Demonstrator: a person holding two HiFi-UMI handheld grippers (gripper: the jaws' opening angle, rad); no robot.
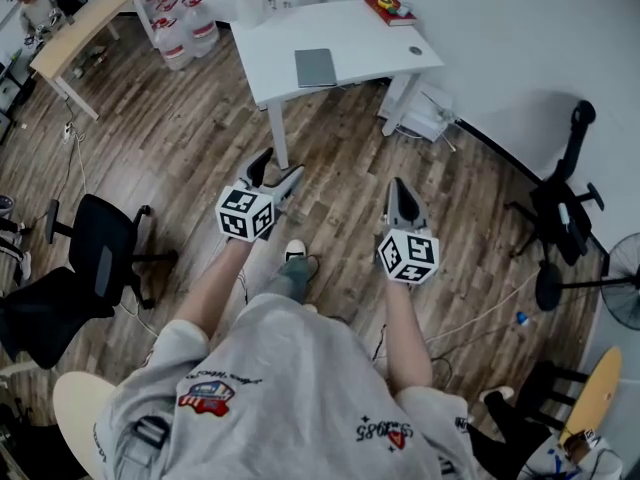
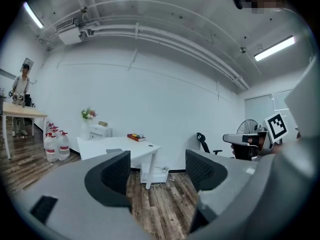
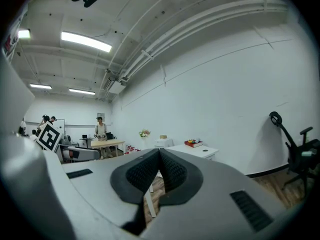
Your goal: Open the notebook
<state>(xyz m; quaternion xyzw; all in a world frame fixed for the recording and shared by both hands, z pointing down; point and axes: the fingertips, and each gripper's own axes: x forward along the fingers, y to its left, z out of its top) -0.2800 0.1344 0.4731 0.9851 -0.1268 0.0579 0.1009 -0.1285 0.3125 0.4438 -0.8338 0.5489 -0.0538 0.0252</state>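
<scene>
- Sitting at far left on the wood floor is a black office chair (image 1: 100, 253), with a wooden table (image 1: 78, 30) and a cluster of water bottles (image 1: 180, 30) further back.
- Next comes the left gripper (image 1: 278, 168), held up over the floor. Its jaws are spread wide, and only floorboards and the desk's leg show through the gap.
- Up ahead, the notebook (image 1: 316, 67) lies closed and flat on the white desk (image 1: 360, 43), near the front edge. It is well apart from the 2 grippers, with a stretch of floor and the desk's front edge between.
- On the desk's far right corner rests a red book (image 1: 390, 8), apart from the notebook.
- Moving right, the right gripper (image 1: 402, 190) has its jaws pressed together, gripping nothing.
- Further right, a second black chair (image 1: 560, 213) stands by the wall, and a fan (image 1: 622, 280) sits at the edge.
</scene>
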